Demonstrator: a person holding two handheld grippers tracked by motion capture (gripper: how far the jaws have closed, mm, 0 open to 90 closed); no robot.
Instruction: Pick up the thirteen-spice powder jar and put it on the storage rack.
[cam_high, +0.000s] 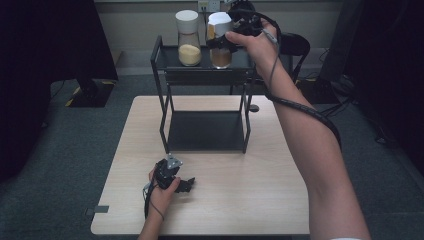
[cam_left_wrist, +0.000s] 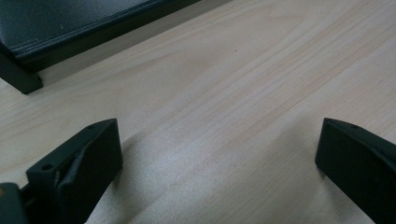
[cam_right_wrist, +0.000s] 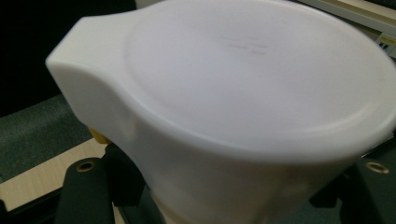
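Jar with a white lid (cam_high: 220, 40) and brown contents — it sits at the right end of the top shelf of a black metal rack (cam_high: 160, 75), gripped by the right gripper (cam_high: 231, 41). Its two black jaws are clamped on the jar just under the lid, which looms large and white in the right gripper view (cam_right_wrist: 243, 88). To the jar's left on the same shelf, close beside it, stands a second jar (cam_high: 189, 39) with a white cap and pale yellow grains. The rack stands at the far side of a light wooden table (cam_high: 250, 200); its lower shelf is bare. Near the table's front left, the left gripper (cam_high: 186, 184) rests on the wood — its jaws stand wide apart with nothing between them, as the left gripper view (cam_left_wrist: 217, 158) makes plain.
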